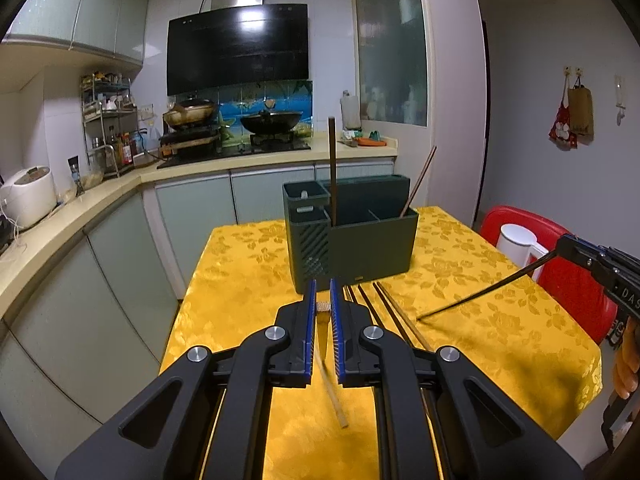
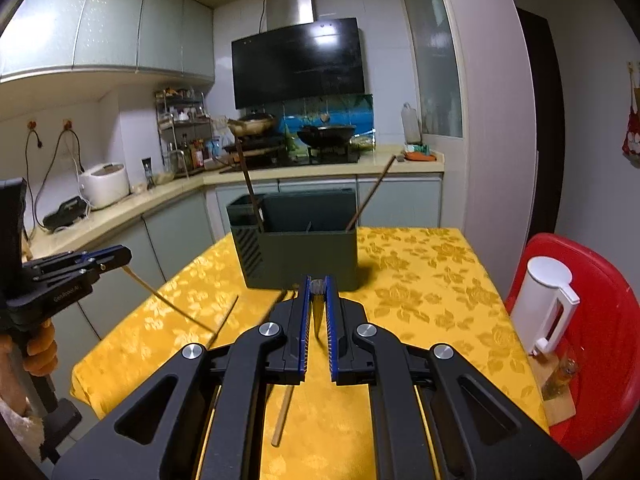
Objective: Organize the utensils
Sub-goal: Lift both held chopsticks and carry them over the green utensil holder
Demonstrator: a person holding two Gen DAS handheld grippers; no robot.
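A dark green utensil holder (image 1: 360,240) (image 2: 304,252) stands on the yellow tablecloth (image 1: 248,272) (image 2: 420,280). A dark chopstick (image 1: 332,160) stands upright in it and a brown chopstick (image 1: 420,184) leans at its right end. My left gripper (image 1: 322,286) (image 2: 126,258) is shut on a pale chopstick (image 1: 334,392) (image 2: 168,300), raised over the cloth with its tip slanting down. My right gripper (image 2: 318,280) (image 1: 560,244) is shut on a black chopstick (image 1: 480,290) (image 2: 316,320), also lifted. Several loose chopsticks (image 1: 384,312) (image 2: 282,412) lie on the cloth in front of the holder.
A red stool (image 2: 600,320) (image 1: 576,280) at the table's right holds a white kettle (image 2: 544,300) (image 1: 516,244). Behind the table runs a kitchen counter (image 1: 120,188) with a rice cooker (image 1: 30,196), a spice rack and two woks (image 1: 270,120) on the stove.
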